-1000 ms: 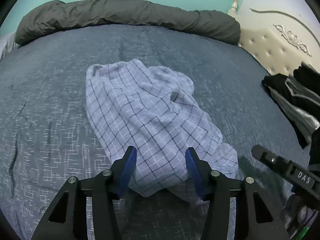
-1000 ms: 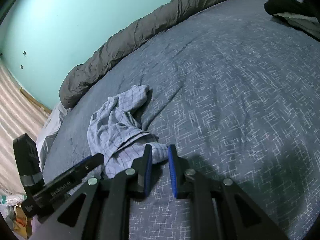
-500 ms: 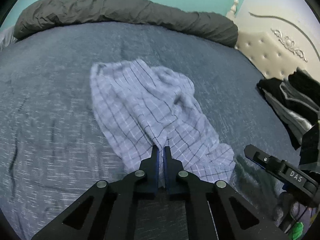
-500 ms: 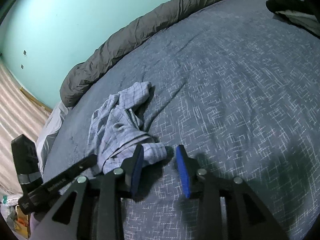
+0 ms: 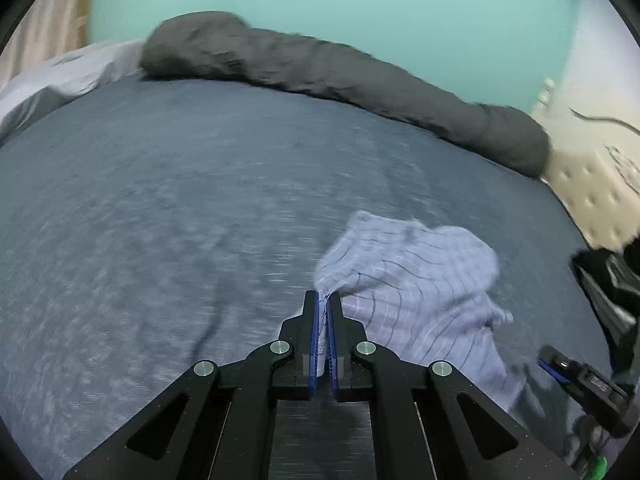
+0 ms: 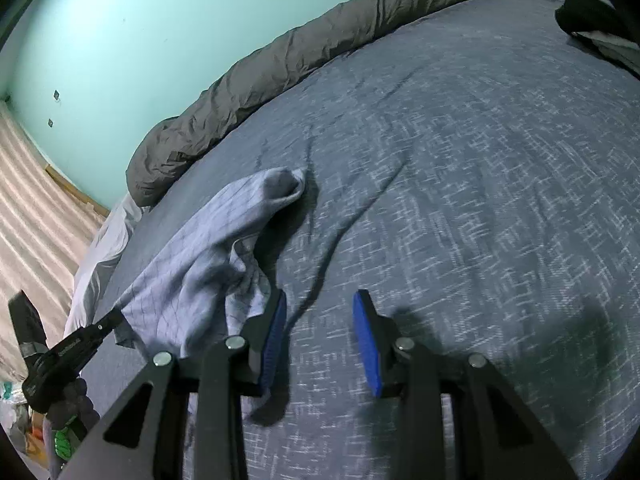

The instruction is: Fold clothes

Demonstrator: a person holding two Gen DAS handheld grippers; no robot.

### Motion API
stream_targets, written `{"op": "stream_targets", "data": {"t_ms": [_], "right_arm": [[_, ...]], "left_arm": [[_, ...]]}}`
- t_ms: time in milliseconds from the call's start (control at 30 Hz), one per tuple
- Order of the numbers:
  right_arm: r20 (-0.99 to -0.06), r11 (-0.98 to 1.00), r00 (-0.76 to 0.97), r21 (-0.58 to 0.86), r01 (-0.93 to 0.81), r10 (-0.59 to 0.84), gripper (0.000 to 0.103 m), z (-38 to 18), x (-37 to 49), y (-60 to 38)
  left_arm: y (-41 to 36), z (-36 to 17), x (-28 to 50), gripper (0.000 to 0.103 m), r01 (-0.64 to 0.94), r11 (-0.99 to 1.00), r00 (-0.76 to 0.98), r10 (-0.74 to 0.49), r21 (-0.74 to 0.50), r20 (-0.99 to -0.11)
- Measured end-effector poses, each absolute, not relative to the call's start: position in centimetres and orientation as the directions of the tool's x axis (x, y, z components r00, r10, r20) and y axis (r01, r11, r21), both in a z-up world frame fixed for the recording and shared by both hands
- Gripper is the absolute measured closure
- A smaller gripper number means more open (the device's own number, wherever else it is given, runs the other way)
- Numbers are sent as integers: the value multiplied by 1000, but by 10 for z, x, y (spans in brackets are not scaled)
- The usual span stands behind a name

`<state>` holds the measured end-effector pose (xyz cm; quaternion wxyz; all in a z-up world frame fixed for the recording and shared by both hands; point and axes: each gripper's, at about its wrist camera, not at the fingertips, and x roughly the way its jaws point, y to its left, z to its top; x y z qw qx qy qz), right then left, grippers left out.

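Left gripper (image 5: 323, 303): closed onto an edge of the checked garment (image 5: 420, 280); a thin strip of cloth is pinched between the blue pads, so that this edge can be lifted or pulled.
Right gripper (image 6: 319, 320): jaws wide apart, nothing held; the left pad is just beside the cloth (image 6: 192, 276), probably placed for taking a second edge.
Checked garment: crumpled on the blue-grey bedspread (image 5: 160, 220), one end raised toward the left gripper; not folded flat.
Garments counted: one checked piece is seen; one dark pile (image 5: 608, 280) lies well apart, near the headboard (image 5: 588, 184).
Grey rolled duvet (image 5: 340, 76): one, laid along the far side of the bed.
Grippers counted: two.
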<state>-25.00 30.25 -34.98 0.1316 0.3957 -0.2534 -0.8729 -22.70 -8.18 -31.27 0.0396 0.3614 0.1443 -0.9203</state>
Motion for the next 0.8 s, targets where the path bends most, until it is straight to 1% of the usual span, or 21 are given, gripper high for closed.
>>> {"op": "stream_targets", "data": {"t_ms": [133, 233, 267, 300, 333, 367, 400, 433, 467, 533, 633, 767, 800], "right_arm": [[-626, -837, -647, 545, 37, -436, 68, -350, -253, 295], [-630, -836, -637, 546, 45, -445, 68, -351, -256, 288], [-632, -836, -631, 546, 48, -450, 68, -351, -258, 285], [-637, -836, -623, 546, 51, -454, 65, -352, -260, 282], [-641, -836, -616, 546, 51, -457, 63, -353, -261, 280], [-647, -835, -606, 547, 54, -463, 63, -354, -263, 276], [-652, -835, -596, 548, 57, -469, 63, -355, -266, 272], [-655, -834, -588, 548, 62, -474, 62, -356, -267, 267], [-658, -834, -581, 548, 68, -480, 61, -357, -269, 264], [-661, -832, -567, 549, 80, -491, 58, -360, -272, 257], [-665, -828, -547, 551, 99, -508, 58, -364, -276, 247], [-661, -817, -519, 559, 142, -542, 58, -366, -279, 236], [-658, -813, -511, 562, 154, -552, 58, -366, -279, 234]], "left_arm": [[-97, -324, -226, 98, 272, -938, -698, -38, -216, -715], [-93, -324, -223, 94, 297, -936, -696, -76, -190, -714], [-89, -321, -223, 88, 285, -940, -705, -74, -187, -705], [-84, -318, -224, 83, 270, -945, -715, -68, -185, -696], [-78, -317, -227, 74, 256, -949, -722, -62, -184, -689], [-72, -316, -230, 68, 231, -955, -727, -44, -185, -686], [-64, -316, -232, 65, 199, -962, -729, -18, -186, -684], [-58, -318, -236, 57, 165, -968, -722, 10, -187, -692], [-50, -322, -242, 53, 132, -974, -710, 37, -185, -703], [-33, -329, -254, 53, 71, -983, -685, 74, -168, -725], [-15, -336, -268, 53, 2, -992, -672, 92, -125, -735], [-12, -347, -276, 54, -28, -990, -650, 121, -135, -751], [-14, -350, -279, 57, -26, -989, -640, 129, -146, -757]]}}
